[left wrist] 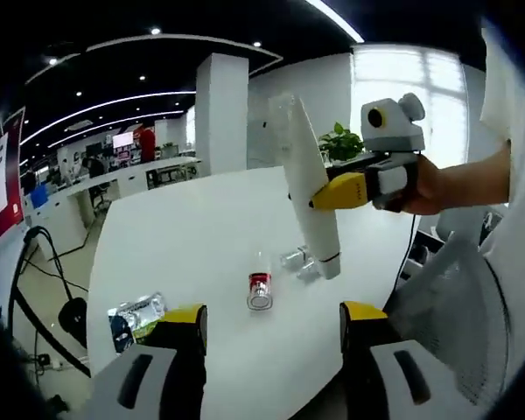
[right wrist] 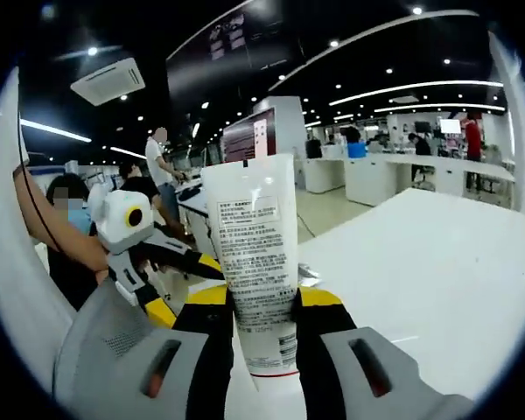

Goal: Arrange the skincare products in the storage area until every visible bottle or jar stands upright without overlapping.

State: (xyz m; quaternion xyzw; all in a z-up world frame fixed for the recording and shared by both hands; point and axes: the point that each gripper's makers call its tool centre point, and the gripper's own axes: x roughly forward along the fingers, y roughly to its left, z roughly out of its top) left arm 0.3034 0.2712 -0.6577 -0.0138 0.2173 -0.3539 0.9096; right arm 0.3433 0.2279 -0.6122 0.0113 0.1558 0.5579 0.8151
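Clamping a white tube point(right wrist: 256, 262) above the white table point(left wrist: 201, 227), the right gripper point(right wrist: 261, 306) holds it tilted — the left gripper point(left wrist: 273, 317) gapes empty near a small red-labelled bottle point(left wrist: 260, 290) lying there
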